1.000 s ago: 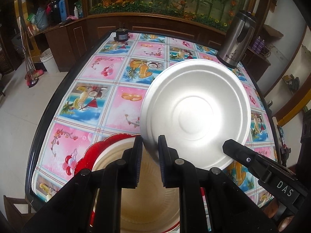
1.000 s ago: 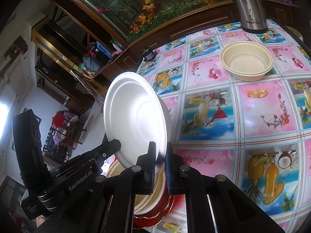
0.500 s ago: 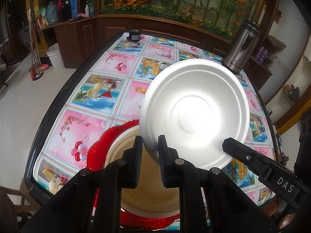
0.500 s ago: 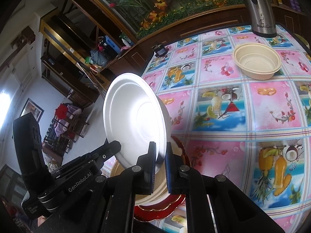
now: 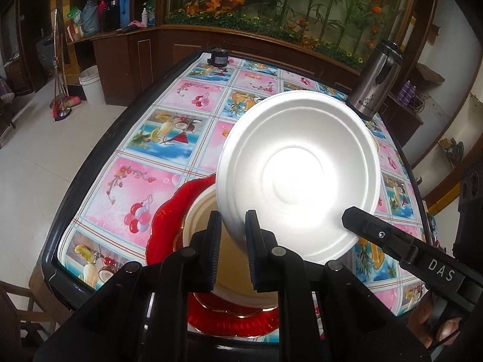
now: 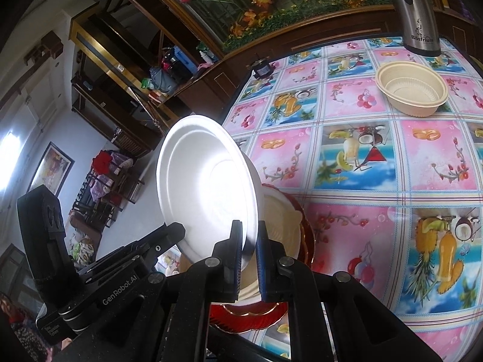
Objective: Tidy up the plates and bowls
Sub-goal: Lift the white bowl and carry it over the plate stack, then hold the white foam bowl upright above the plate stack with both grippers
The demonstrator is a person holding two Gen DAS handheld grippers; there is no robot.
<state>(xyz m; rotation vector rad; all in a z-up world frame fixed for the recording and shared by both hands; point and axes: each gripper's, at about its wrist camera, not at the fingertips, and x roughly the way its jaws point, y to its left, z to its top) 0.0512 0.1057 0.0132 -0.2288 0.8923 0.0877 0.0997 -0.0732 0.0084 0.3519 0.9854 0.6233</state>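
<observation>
Tilting above the near end of the counter (image 5: 90, 181), a white foam plate (image 5: 299, 178) is held up off the surface by its lower rim, gripped from two sides. The left hand-held gripper (image 5: 231, 235) is clenched on the rim at the plate's lower left; the right hand-held gripper (image 6: 249, 247) is likewise clamped on the rim, seen edge-on in the right wrist view. Directly beneath the plate lies a stack: a cream plate (image 5: 199, 211) resting on a red scalloped plate with gold trim (image 5: 169, 214). Farther along the counter, well apart from the stack, a cream ribbed bowl (image 6: 412, 89) stands upright near a stainless steel flask (image 6: 415, 9) lettered "Böstrium". A small dark jar (image 5: 219, 57) sits at the far edge. The counter carries a cloth printed with fruit and cocktail squares. Lettering reads "DAS" on the gripper body in the left wrist view and "GenRobot.AI" on the one in the right wrist view.
</observation>
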